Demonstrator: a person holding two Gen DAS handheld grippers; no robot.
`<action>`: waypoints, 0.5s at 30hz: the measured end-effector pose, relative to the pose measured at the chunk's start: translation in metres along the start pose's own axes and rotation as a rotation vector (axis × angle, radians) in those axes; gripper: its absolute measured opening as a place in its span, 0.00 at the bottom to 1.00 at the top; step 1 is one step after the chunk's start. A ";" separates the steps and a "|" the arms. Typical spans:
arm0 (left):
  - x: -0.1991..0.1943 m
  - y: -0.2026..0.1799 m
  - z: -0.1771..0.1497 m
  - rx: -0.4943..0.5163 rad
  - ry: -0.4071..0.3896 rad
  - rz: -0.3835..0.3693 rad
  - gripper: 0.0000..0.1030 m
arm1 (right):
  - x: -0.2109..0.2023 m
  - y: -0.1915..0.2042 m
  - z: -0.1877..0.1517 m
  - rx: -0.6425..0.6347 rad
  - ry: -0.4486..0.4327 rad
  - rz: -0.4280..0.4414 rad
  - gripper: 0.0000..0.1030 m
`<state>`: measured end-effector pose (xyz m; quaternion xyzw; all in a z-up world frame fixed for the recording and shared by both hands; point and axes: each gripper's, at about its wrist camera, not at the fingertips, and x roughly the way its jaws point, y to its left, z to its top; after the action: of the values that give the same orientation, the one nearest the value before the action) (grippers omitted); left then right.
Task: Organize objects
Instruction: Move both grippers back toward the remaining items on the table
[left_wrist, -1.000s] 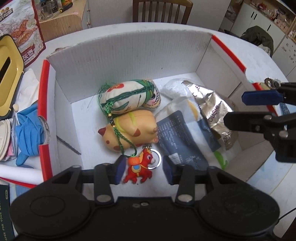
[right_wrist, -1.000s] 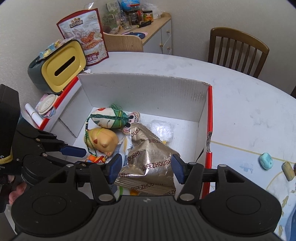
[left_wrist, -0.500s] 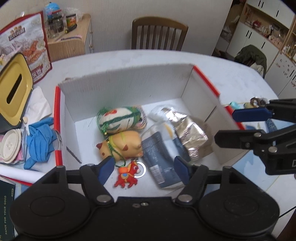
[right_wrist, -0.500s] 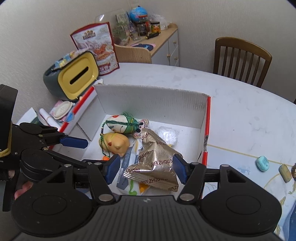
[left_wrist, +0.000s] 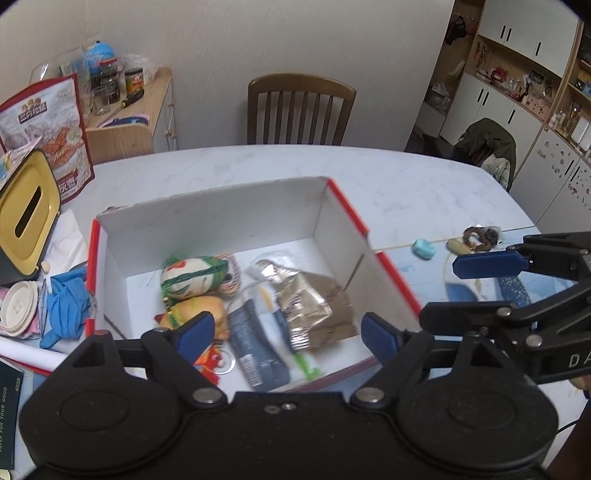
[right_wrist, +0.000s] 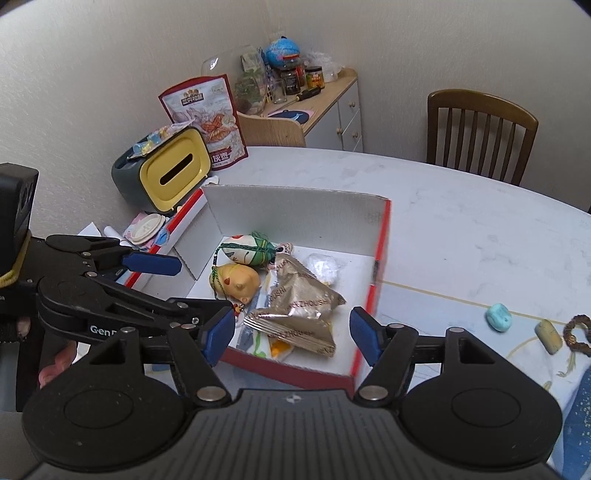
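A white box (left_wrist: 229, 221) with red edges is seen on a pale table (left_wrist: 406, 184), its top open. Inside it, a cloth pouch (left_wrist: 192, 277) bound with green cord is lying toward the far left, with a yellow plush toy (left_wrist: 207, 310) just beside it on the near side. A red horse keyring (left_wrist: 210, 360) is lying at the near edge of the box floor, partly hidden behind a left finger. A dark blue packet (left_wrist: 255, 347) and a gold foil packet (left_wrist: 306, 306) are lying to the right of the toy, the gold one overlapping the other. A clear white bag (right_wrist: 323, 266) is noted by the far right wall.

The left gripper (left_wrist: 288, 326) is held above the near side of the box; its jaws are opening and nothing is pressed between them. The right gripper (right_wrist: 291, 332) is held likewise above the near rim, jaws opening, with nothing gripped; the gold packet is seen beyond its fingers, resting in the box.

Outside the box, a teal block (right_wrist: 498, 316), a tan block (right_wrist: 549, 336) and a bead bracelet (right_wrist: 578, 328) are lying on the table to the right, well apart from the box. To the left, a yellow-faced tissue holder (right_wrist: 173, 171), a blue glove (left_wrist: 66, 306) and a round white lid (left_wrist: 16, 308) are recorded. A chair (left_wrist: 301, 107) is standing beyond the table.
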<state>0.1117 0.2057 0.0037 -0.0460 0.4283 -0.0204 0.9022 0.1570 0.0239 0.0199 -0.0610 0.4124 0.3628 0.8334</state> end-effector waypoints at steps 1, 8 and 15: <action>-0.001 -0.005 0.001 0.003 -0.005 0.000 0.86 | -0.004 -0.003 -0.001 0.001 -0.004 0.001 0.68; -0.005 -0.041 0.003 0.016 -0.035 -0.009 0.93 | -0.029 -0.030 -0.010 0.014 -0.029 -0.003 0.73; -0.001 -0.071 0.006 0.009 -0.056 -0.018 0.99 | -0.050 -0.061 -0.022 0.026 -0.042 -0.017 0.76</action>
<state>0.1162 0.1351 0.0151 -0.0462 0.4022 -0.0290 0.9139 0.1632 -0.0571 0.0302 -0.0460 0.3992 0.3517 0.8455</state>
